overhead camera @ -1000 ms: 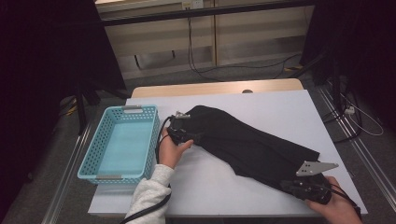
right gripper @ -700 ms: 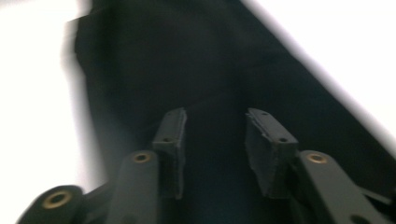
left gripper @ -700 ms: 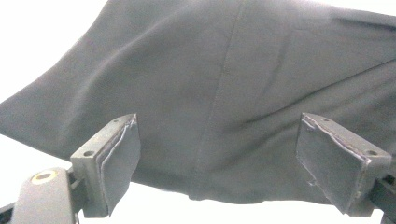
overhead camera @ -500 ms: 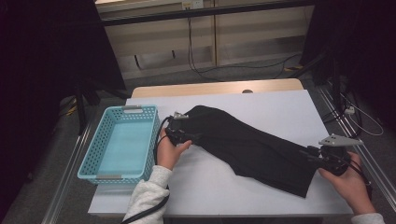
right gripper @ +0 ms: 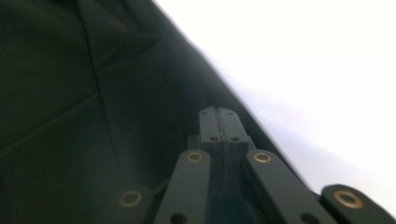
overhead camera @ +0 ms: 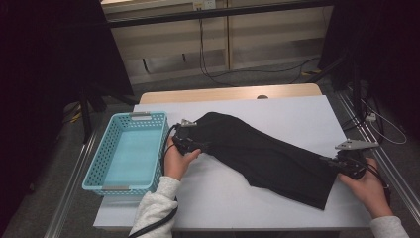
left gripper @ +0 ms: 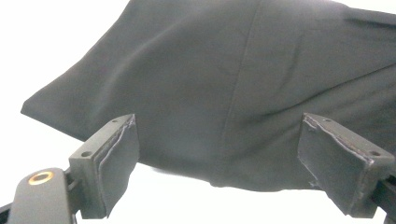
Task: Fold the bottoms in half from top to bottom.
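black garment point(overhead camera: 267, 156) lies spread on white table point(overhead camera: 223, 198), right of empty blue basket point(overhead camera: 130, 151). left gripper point(overhead camera: 190, 144) jaws wide apart at its left end, gripping nothing. right gripper point(overhead camera: 341, 166) jaws just closed together at its right edge; whether cloth is pinched is unclear.

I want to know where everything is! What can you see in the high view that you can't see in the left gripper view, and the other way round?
The high view gives the blue basket, a white sleeve and the right gripper, jaws shut at the far edge of the black garment. The left gripper view gives the close-up. The left gripper has its grey pads wide apart, not pressing on the cloth, and a seam runs down the cloth. Both share the black garment, the white table and the left gripper.
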